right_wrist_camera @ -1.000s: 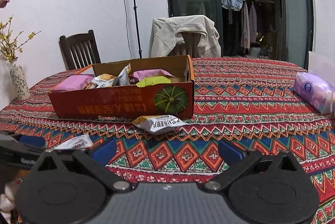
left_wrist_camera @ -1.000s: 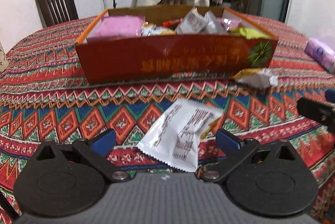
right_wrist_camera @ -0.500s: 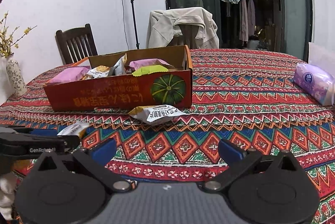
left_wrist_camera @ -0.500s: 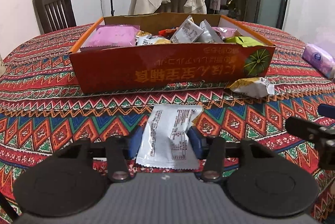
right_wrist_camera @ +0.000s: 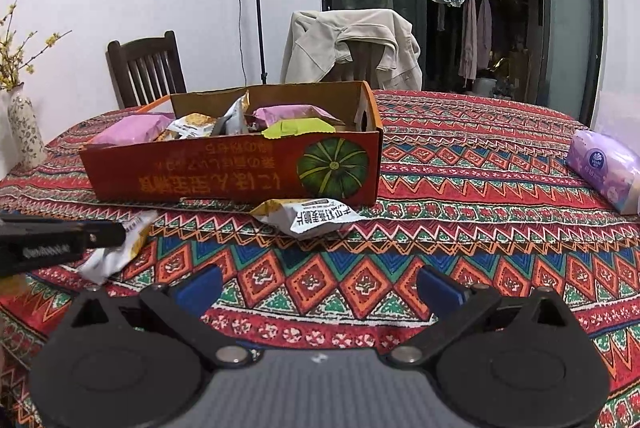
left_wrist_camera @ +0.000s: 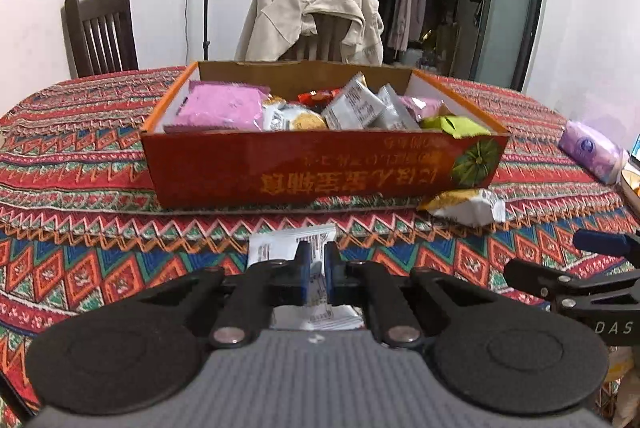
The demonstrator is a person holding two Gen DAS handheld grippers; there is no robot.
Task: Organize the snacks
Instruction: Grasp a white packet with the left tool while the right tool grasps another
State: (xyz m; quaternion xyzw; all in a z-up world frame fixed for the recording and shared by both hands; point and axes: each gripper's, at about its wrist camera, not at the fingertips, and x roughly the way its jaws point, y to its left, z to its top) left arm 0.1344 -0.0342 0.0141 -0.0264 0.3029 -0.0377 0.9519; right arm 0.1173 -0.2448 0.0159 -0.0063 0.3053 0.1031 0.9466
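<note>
The left gripper (left_wrist_camera: 315,270) is clamped on a white snack packet (left_wrist_camera: 292,242), held just above the patterned tablecloth (left_wrist_camera: 120,260). The right gripper (right_wrist_camera: 320,286) is spread wide, empty. A second packet (right_wrist_camera: 310,217) lies against the orange snack box (right_wrist_camera: 224,176).

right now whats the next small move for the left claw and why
Probably lift and carry forward to the box: the left claw is shut on the white packet, which is still low over the cloth, and the box sits straight ahead.
</note>
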